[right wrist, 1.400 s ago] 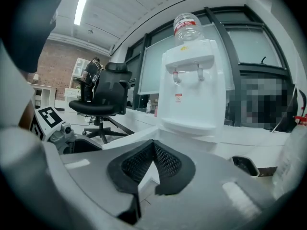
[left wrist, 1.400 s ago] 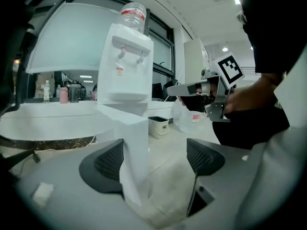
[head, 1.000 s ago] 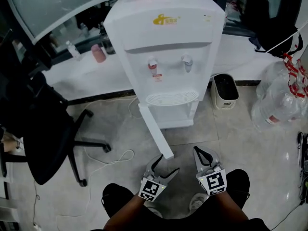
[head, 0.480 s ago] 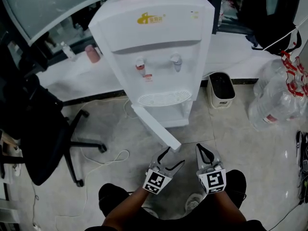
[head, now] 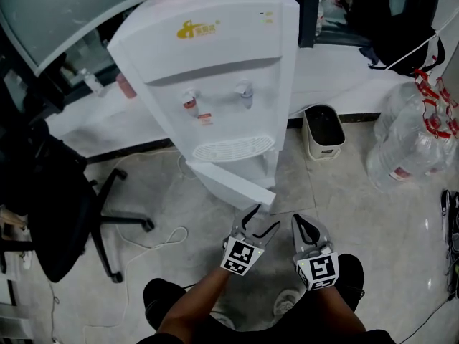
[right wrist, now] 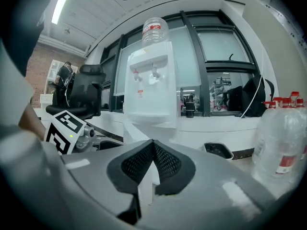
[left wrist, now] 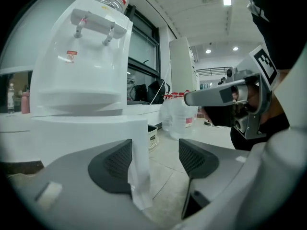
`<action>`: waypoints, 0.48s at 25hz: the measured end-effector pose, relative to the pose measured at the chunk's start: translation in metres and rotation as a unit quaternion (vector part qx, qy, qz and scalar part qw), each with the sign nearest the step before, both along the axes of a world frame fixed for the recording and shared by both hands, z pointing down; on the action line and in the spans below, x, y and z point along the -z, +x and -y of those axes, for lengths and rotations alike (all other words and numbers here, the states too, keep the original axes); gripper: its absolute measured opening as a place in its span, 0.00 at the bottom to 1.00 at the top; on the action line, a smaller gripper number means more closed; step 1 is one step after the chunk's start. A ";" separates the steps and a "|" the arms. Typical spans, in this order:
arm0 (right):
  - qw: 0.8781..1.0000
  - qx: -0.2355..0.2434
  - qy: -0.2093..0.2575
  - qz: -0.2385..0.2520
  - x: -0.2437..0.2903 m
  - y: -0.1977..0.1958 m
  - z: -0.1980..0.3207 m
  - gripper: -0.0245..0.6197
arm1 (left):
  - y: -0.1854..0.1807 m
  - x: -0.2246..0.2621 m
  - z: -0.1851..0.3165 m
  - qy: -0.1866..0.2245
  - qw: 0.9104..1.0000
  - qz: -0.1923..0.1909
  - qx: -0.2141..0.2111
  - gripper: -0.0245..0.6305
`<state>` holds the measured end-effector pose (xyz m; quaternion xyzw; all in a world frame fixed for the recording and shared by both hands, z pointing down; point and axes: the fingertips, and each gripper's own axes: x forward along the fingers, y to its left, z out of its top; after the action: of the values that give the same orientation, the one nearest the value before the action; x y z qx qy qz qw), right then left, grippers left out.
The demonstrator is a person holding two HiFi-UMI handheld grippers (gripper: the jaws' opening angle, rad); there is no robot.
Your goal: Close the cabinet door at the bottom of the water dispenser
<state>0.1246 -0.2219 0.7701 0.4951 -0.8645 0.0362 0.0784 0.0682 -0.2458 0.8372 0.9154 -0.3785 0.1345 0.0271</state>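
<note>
Door: the cabinet door [head: 231, 183] at the foot of the water dispenser [head: 215, 70] stands partly open; its free edge angles out from the dispenser toward us
Left gripper: our left gripper [head: 262, 219] is at that free edge; its jaws have just been closing but stand apart; the edge lies between them, unpinched
Right gripper: our right gripper [head: 299, 225] is in front of the dispenser; jaws together, empty
Done: nothing finished, we judge
Left: press the door flush with the dispenser's front
</note>
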 end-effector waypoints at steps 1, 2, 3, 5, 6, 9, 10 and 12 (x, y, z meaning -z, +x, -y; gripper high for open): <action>1.000 0.002 0.000 -0.001 -0.002 0.000 0.001 0.05 | 0.001 0.000 0.004 0.000 1.000 0.002 -0.001 0.54; 1.000 0.004 0.000 -0.002 -0.003 -0.001 0.002 0.05 | 0.002 0.000 0.007 0.000 1.000 0.004 -0.002 0.53; 1.000 0.007 0.001 -0.003 -0.003 -0.002 0.003 0.05 | 0.002 0.001 0.010 0.001 1.000 0.007 -0.004 0.52; 1.000 0.012 0.006 -0.003 -0.001 -0.004 0.004 0.05 | 0.002 0.001 0.017 0.005 1.000 0.010 -0.006 0.48; 1.000 0.014 0.009 -0.002 0.000 -0.005 0.005 0.05 | 0.000 0.001 0.021 0.005 1.000 0.009 -0.004 0.45; 1.000 0.020 0.010 0.000 0.000 -0.008 0.005 0.05 | -0.003 0.002 0.036 0.002 1.000 0.002 0.003 0.44; 1.000 0.022 0.010 -0.001 -0.001 -0.009 0.005 0.05 | -0.002 0.002 0.040 0.002 1.000 0.004 0.001 0.44; 1.000 0.027 0.010 -0.001 -0.001 -0.010 0.004 0.05 | 0.002 0.002 0.049 0.004 1.000 0.007 0.000 0.44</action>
<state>0.1144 -0.2263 0.7715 0.4728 -0.8776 0.0254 0.0751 0.0698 -0.2950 0.8351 0.9145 -0.3793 0.1392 0.0214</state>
